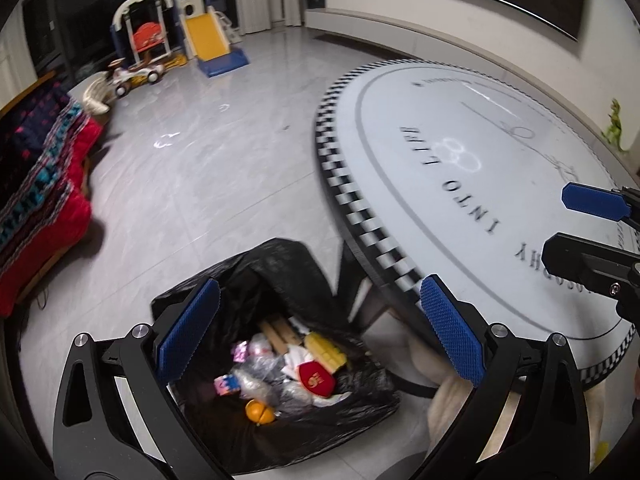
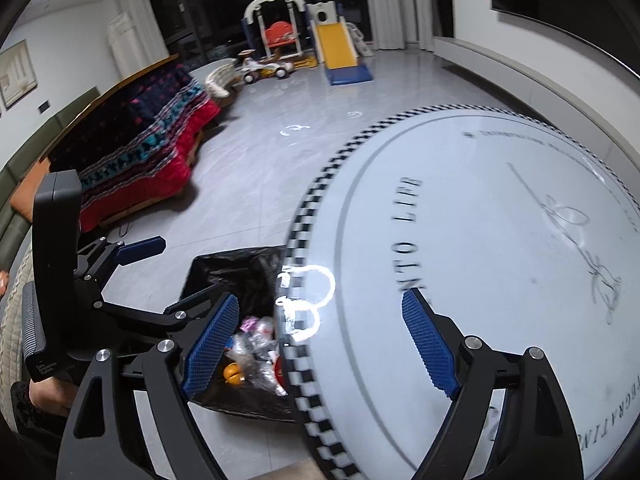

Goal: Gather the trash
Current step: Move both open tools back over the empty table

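A black trash bag (image 1: 248,276) stands open on the floor beside the round table (image 1: 500,168). It holds several pieces of trash: an orange (image 1: 260,412), a red packet (image 1: 316,378), a yellow piece (image 1: 326,354) and clear plastic wrappers (image 1: 256,380). My left gripper (image 1: 320,328) is open and empty, above the bag's mouth. My right gripper (image 2: 320,344) is open and empty, over the table's edge (image 2: 304,360), with the bag (image 2: 236,276) below to its left. The right gripper's fingers (image 1: 592,200) show at the right of the left wrist view.
The white table top (image 2: 500,260) has a checkered rim and black lettering. A sofa with a red and patterned blanket (image 2: 152,160) stands to the left. A toy slide (image 2: 338,50), swing and toy car (image 2: 266,70) stand at the far end of the tiled floor (image 1: 208,168).
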